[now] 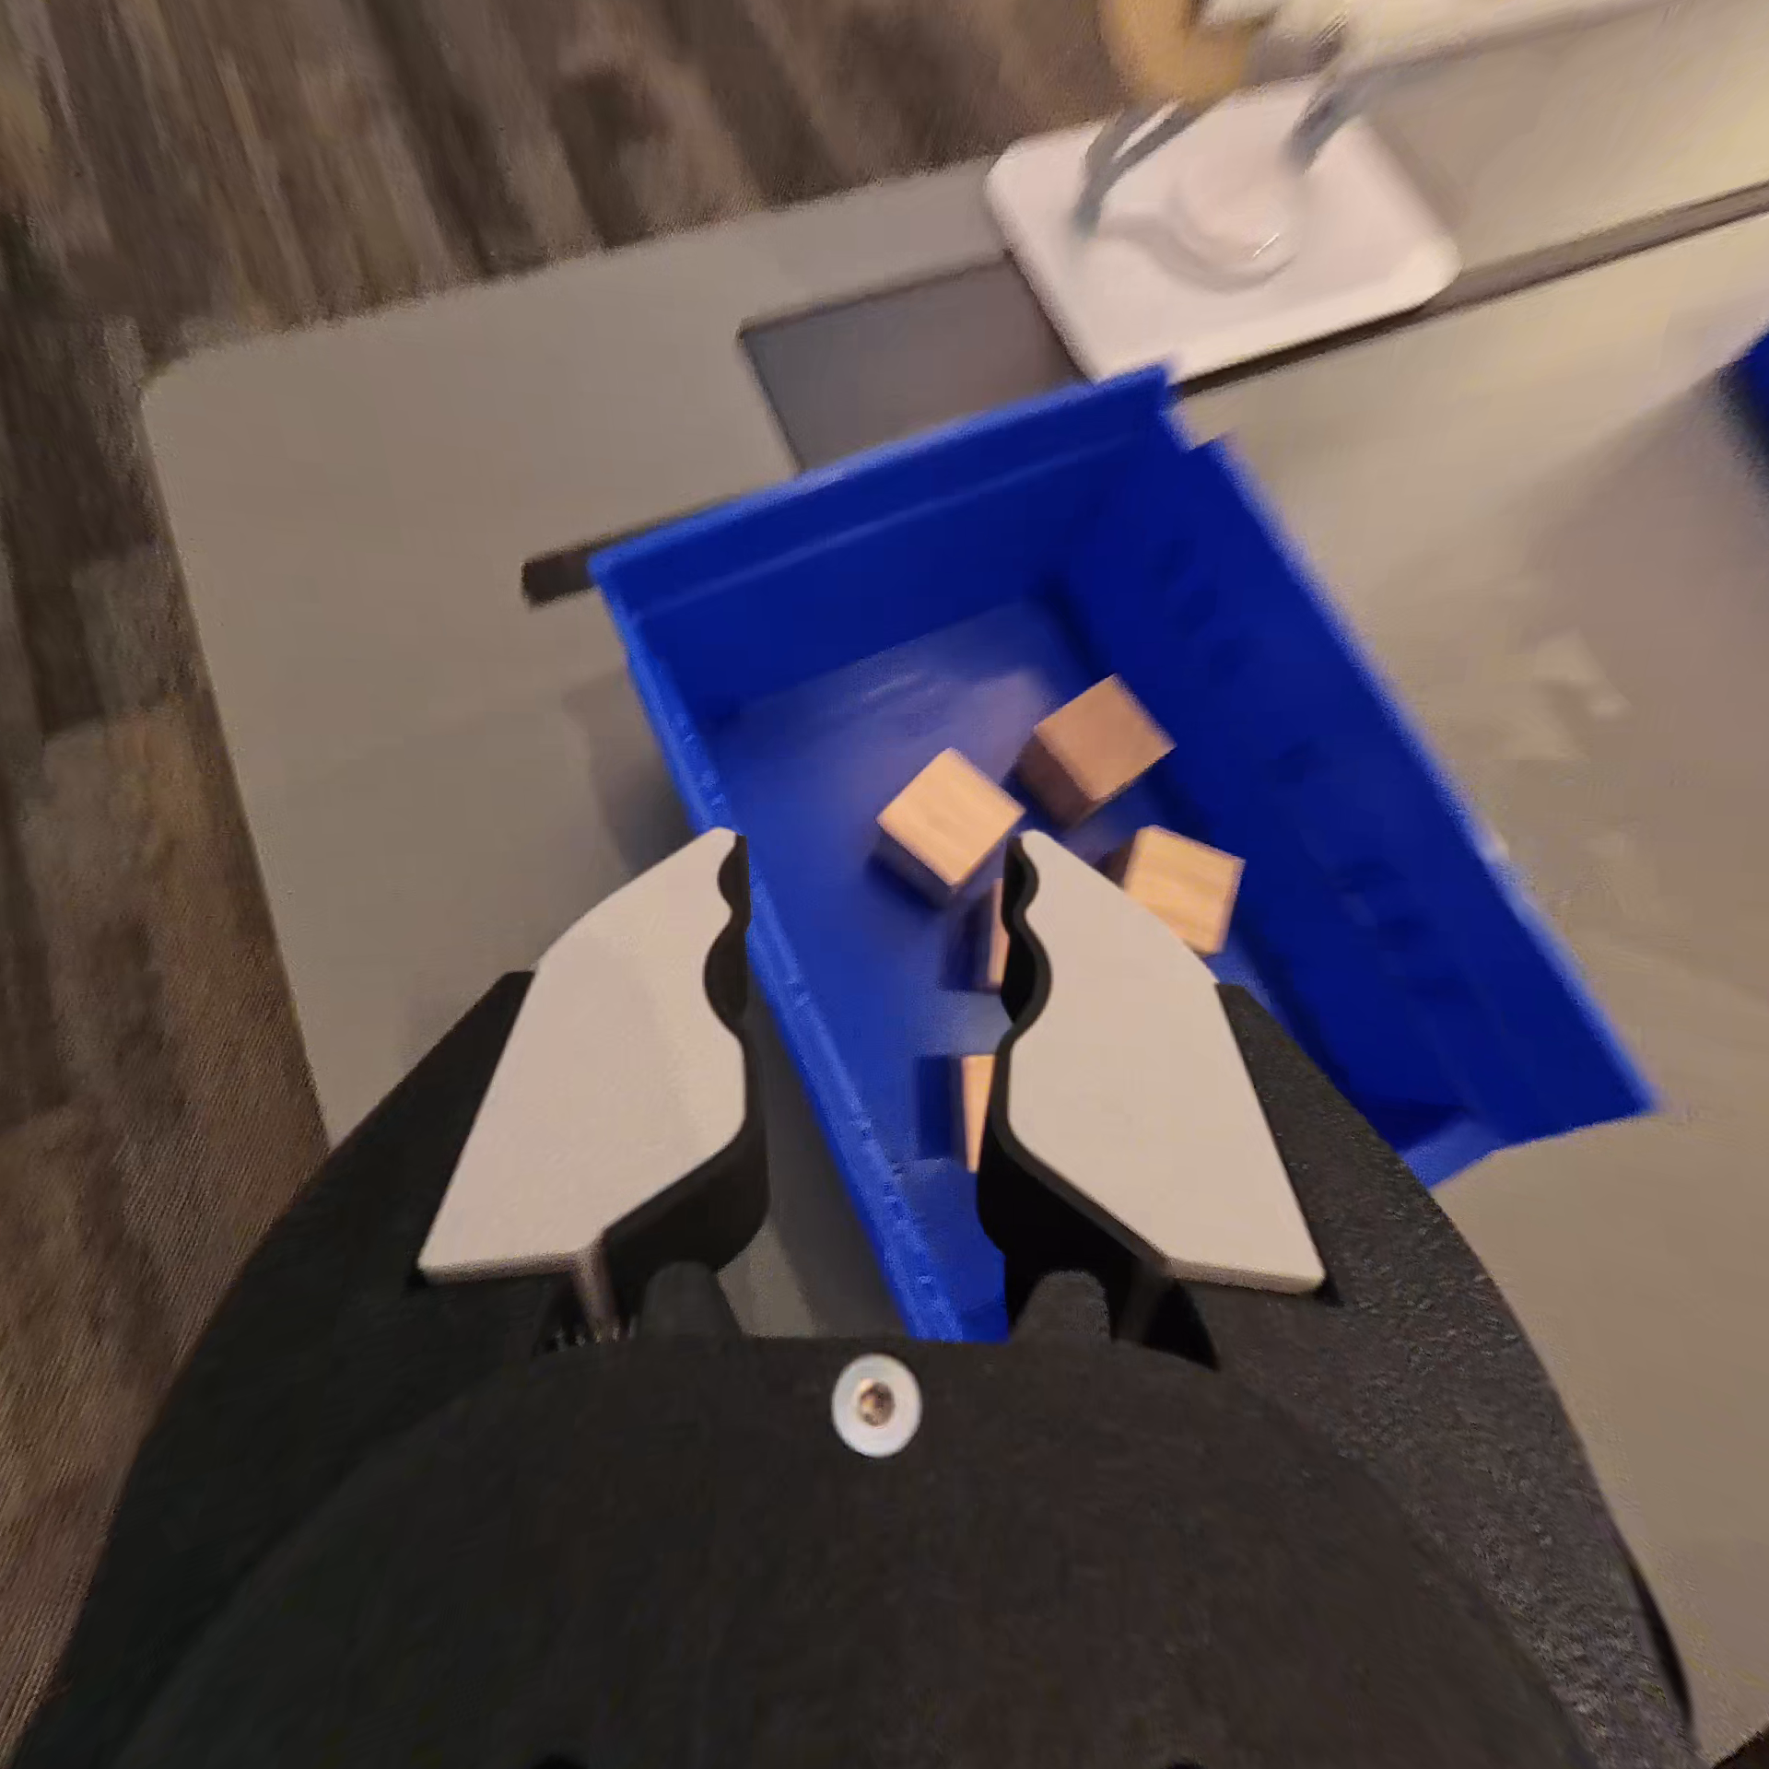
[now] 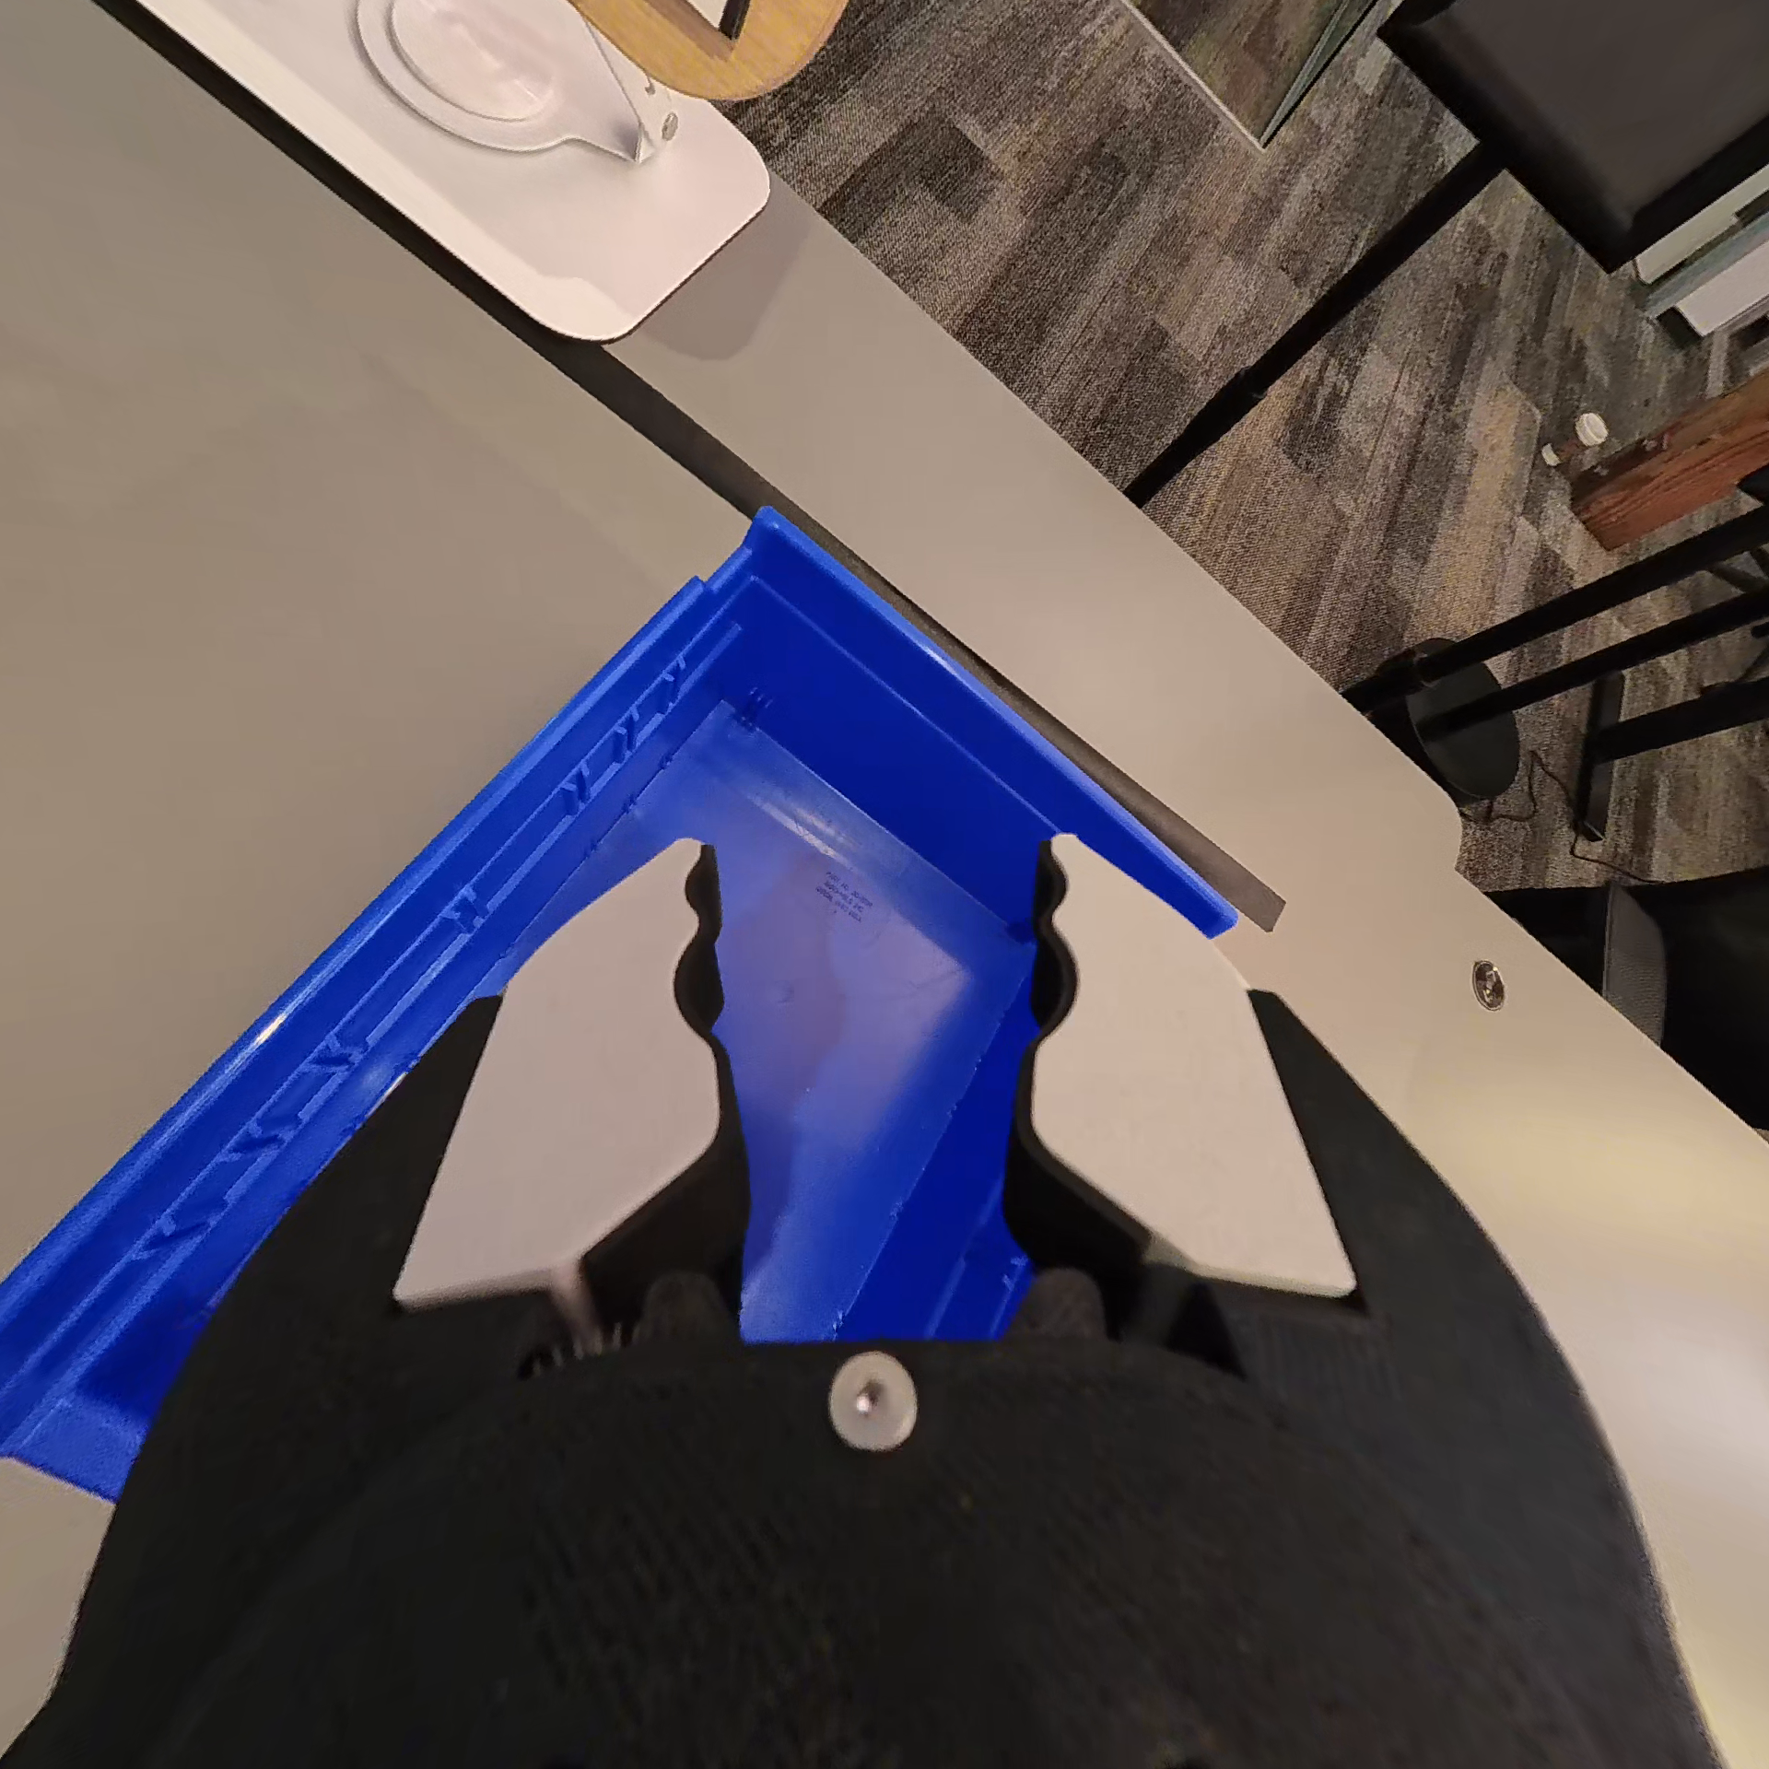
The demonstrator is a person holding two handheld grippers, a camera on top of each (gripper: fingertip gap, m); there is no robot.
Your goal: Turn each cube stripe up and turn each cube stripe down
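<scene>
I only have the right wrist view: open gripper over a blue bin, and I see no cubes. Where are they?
Observer: The left wrist view shows a second blue bin holding wooden cubes.
Operator: How many?
Observer: Three show whole; two more are partly hidden behind the left gripper's right finger.
Operator: Left holding one?
Observer: No. Its jaws are open with nothing between them, above the bin's near side wall.
Operator: Stripes visible?
Observer: That view is motion-blurred, so I cannot tell a stripe on any cube.
</scene>
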